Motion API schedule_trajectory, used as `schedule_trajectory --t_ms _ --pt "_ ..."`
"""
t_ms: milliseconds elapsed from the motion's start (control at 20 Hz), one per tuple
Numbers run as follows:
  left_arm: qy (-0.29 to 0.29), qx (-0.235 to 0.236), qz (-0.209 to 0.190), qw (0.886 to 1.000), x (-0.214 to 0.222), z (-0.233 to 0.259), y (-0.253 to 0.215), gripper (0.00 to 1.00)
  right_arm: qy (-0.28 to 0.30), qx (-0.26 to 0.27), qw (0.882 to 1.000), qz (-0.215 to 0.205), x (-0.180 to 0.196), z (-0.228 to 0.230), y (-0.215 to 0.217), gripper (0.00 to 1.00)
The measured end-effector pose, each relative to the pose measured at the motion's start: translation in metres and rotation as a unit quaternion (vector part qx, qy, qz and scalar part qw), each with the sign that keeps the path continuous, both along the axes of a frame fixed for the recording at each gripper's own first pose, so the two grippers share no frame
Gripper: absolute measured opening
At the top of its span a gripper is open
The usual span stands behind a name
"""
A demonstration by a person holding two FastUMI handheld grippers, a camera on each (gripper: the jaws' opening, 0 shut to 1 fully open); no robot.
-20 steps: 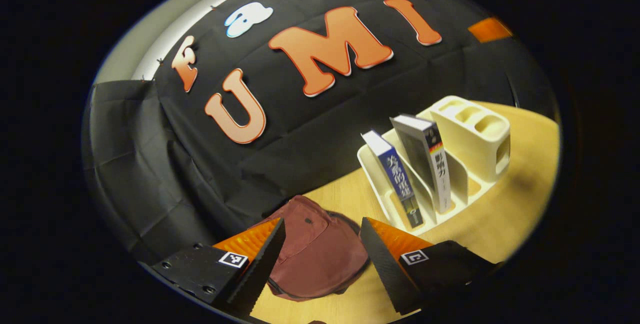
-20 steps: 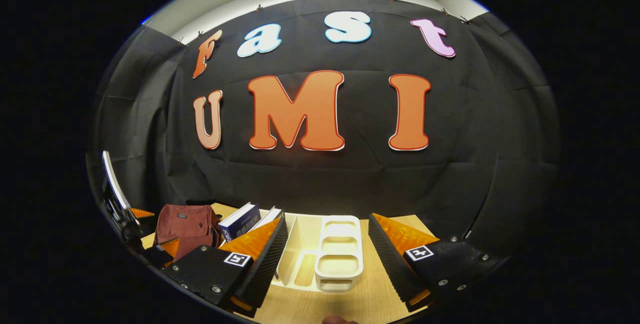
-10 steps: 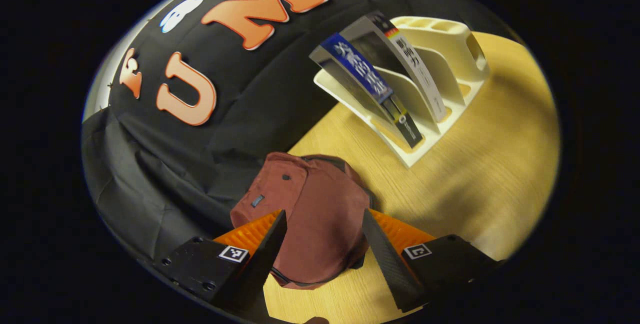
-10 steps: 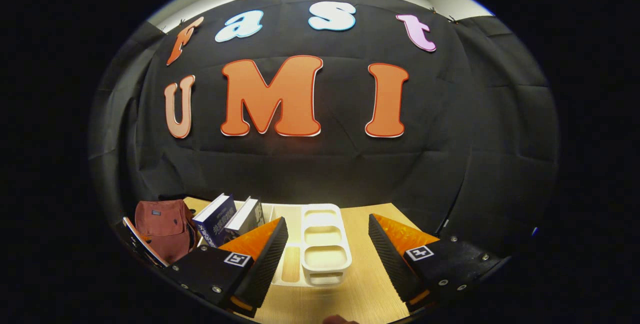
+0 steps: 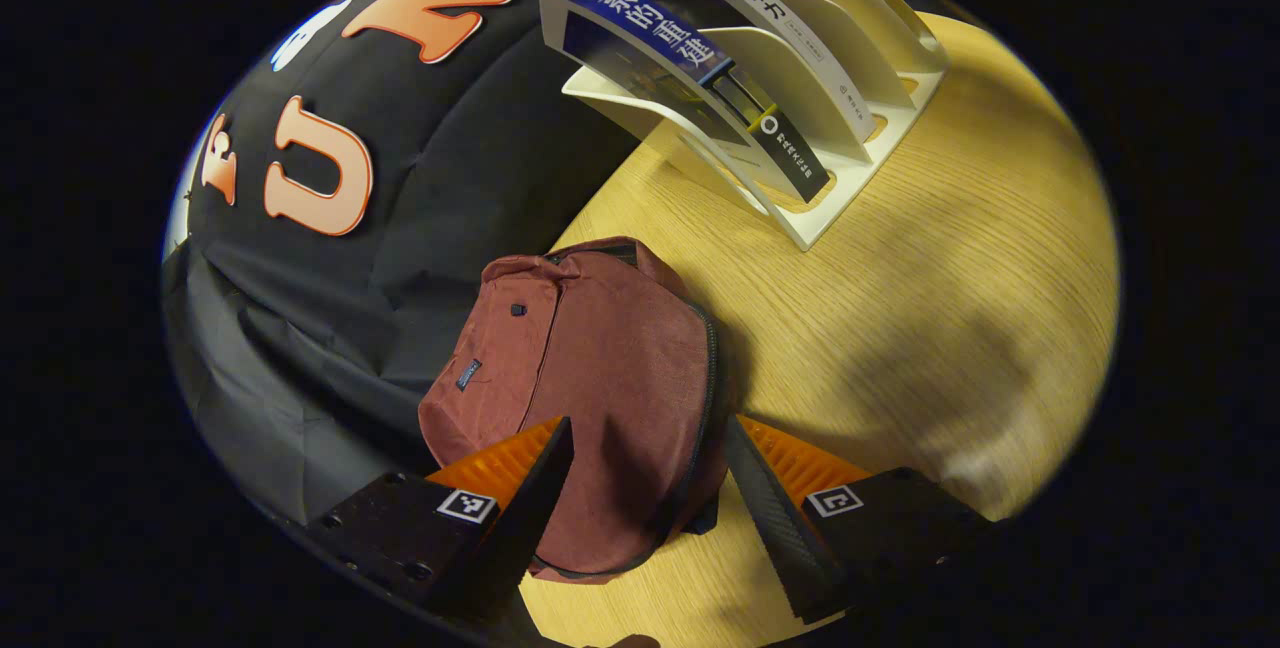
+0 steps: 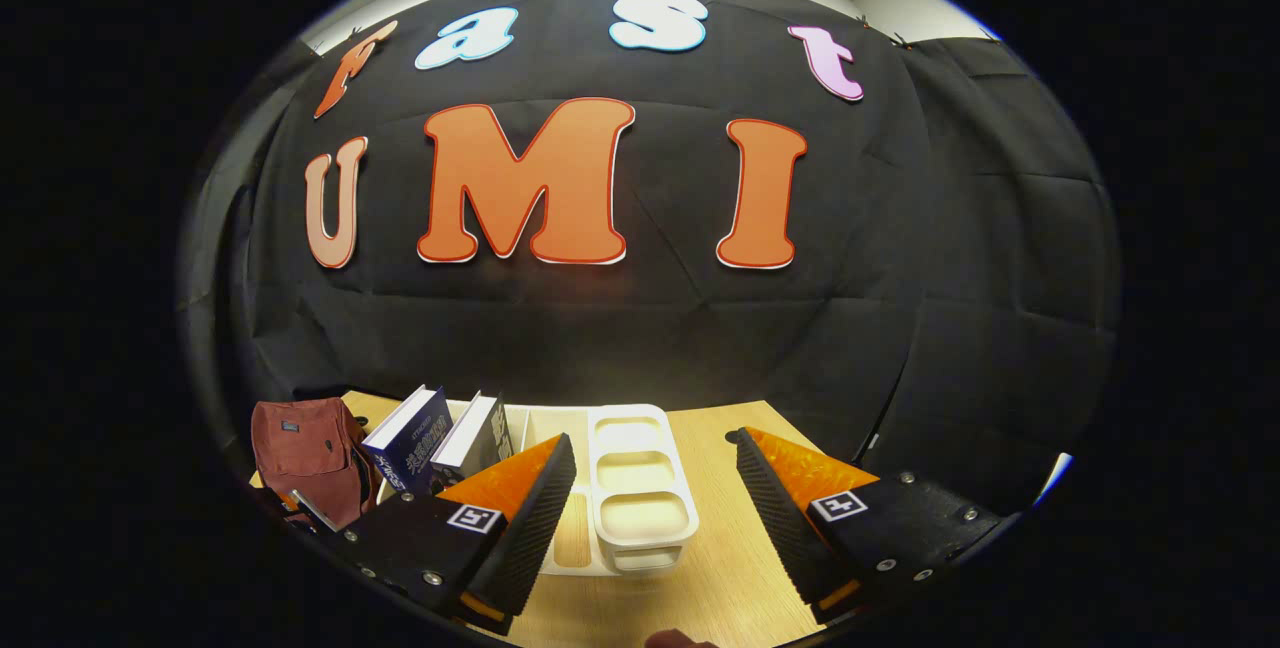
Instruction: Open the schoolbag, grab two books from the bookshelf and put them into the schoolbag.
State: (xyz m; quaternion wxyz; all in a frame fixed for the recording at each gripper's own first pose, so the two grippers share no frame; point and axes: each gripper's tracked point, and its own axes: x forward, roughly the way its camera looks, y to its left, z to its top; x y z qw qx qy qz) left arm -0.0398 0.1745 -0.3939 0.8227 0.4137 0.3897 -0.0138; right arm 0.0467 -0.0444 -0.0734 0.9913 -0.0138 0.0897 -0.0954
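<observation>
Schoolbag (image 5: 590, 398) lies zipped between spread left tongs (image 5: 645, 473).

Wood table (image 5: 930, 288): schoolbag (image 5: 590, 378), white bookshelf (image 5: 850, 178) w/ 2 books.

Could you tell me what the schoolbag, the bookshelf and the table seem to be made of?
Schoolbag: soft matte maroon fabric, judging by its creases and slumped shape.
Bookshelf: probably moulded cream plastic, smooth with rounded one-piece dividers.
Table: light wood or wood-look laminate; fine grain lines show, but which one is unclear.
</observation>
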Motion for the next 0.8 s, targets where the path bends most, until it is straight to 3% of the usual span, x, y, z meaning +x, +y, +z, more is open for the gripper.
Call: schedule_trajectory --t_ms 200,250,400,450,600,650,700,800 --pt "0.007 0.014 -0.008 1.000 0.003 0.005 0.003 0.93 0.001 -0.001 1.000 -0.004 0.000 -0.001 0.000 0.96" --pt "0.006 0.016 -0.012 1.000 0.004 0.009 0.006 0.97 -0.001 -0.002 1.000 -0.006 0.001 0.000 -0.001 0.96" --pt "0.013 0.015 -0.015 1.000 0.002 0.016 0.008 0.62 -0.003 -0.001 1.000 -0.007 0.000 0.001 -0.002 0.96" --pt "0.019 0.014 -0.013 1.000 0.002 0.016 0.009 0.58 -0.003 0.000 1.000 -0.007 0.001 0.001 -0.001 0.96" --pt "0.040 0.021 -0.019 0.999 0.003 0.026 0.012 0.30 -0.004 0.000 1.000 -0.003 0.002 0.002 0.003 0.96" --pt "0.052 0.019 -0.018 0.998 0.002 0.029 0.014 0.25 -0.004 0.000 1.000 -0.001 0.002 0.002 0.005 0.97" --pt "0.056 0.010 -0.013 0.998 0.004 0.032 0.014 0.14 -0.003 0.000 1.000 0.002 0.002 0.003 0.007 0.96" --pt "0.056 -0.009 -0.007 0.998 0.009 0.047 0.016 0.11 -0.001 -0.001 1.000 0.015 0.004 0.004 0.018 0.96"
